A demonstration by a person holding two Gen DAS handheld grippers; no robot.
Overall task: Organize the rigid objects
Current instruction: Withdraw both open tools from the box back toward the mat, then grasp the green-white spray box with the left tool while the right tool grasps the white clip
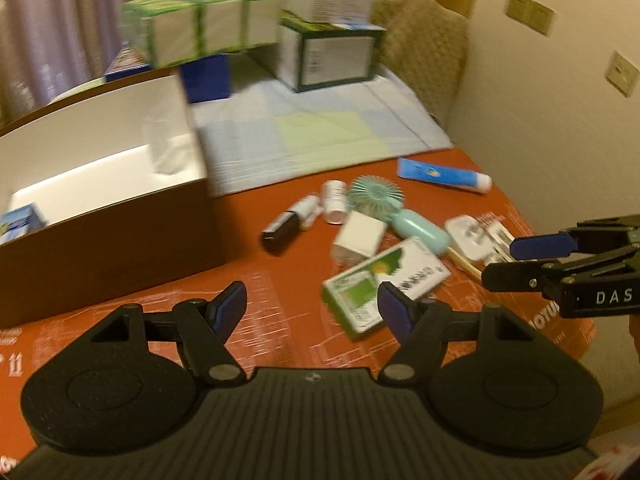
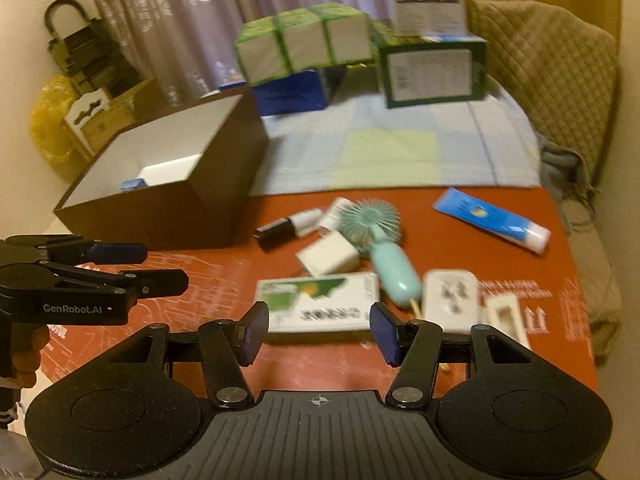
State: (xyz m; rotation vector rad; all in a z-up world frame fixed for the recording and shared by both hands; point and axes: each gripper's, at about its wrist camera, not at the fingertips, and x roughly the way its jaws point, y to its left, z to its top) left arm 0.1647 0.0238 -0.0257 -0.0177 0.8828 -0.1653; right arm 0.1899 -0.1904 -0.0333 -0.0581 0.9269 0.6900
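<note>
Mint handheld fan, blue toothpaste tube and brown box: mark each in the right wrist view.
mint handheld fan (image 2: 370,220), right wrist view, on the round grille.
blue toothpaste tube (image 2: 486,218), right wrist view, on the blue body.
brown box (image 2: 160,216), right wrist view, on the near outer wall.

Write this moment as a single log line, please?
left gripper: open, empty | right gripper: open, empty, nearest green-white carton | brown box: one small blue item inside | mini fan: on table
</note>
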